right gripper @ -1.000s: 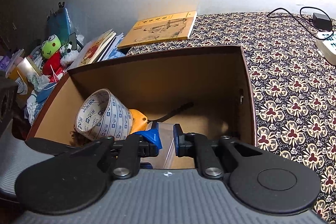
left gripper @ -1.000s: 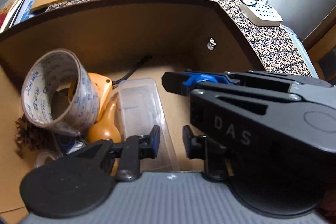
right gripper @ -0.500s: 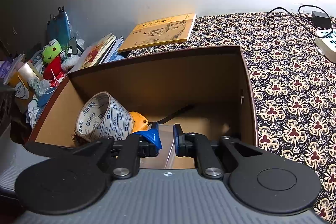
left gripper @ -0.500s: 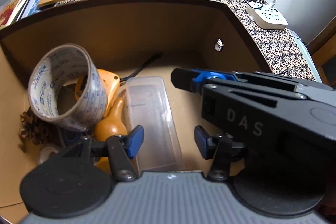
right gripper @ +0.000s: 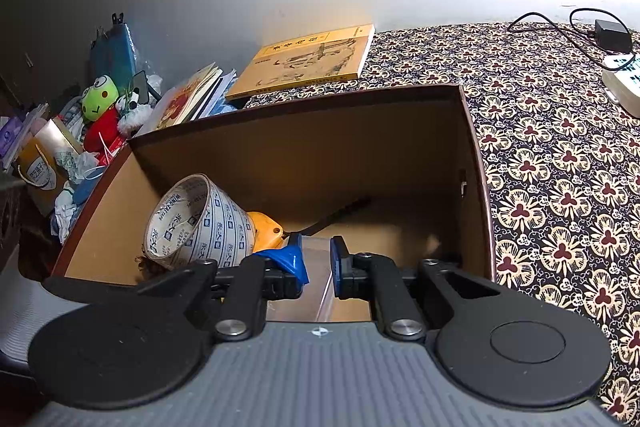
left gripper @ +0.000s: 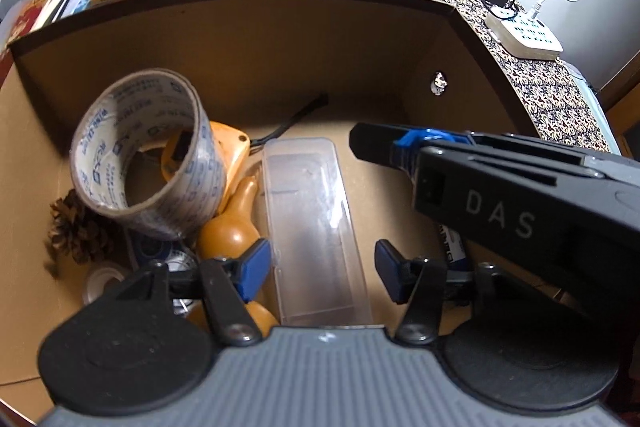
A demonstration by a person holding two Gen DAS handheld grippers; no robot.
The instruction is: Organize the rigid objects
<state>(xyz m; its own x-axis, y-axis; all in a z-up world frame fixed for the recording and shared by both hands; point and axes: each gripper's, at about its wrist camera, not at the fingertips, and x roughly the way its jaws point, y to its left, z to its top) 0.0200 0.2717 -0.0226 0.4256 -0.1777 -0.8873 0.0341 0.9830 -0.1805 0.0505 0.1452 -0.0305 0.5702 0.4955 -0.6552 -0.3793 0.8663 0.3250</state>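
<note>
Since a second ago our left claw (left gripper: 322, 263) has spread from narrow to wide and now stands empty over the clear plastic case (left gripper: 316, 227), which lies flat on the floor of the cardboard box (right gripper: 304, 147). We judge the case just placed, so the thing to do well is lift the left claw straight up without catching its lid.

From the left, the pine cone (left gripper: 70, 227) sits in the corner, then the tape roll (left gripper: 148, 155) leaning on the orange tape dispenser (left gripper: 232, 151), with the wooden gourd (left gripper: 232, 223) touching the case. Those crowd the left pad. Our right claw (right gripper: 318, 261) hangs narrow, nothing visibly gripped, close over the box's right half, where open floor remains. The patterned worktop (right gripper: 560, 155) carries a yellow book (right gripper: 308, 61).
</note>
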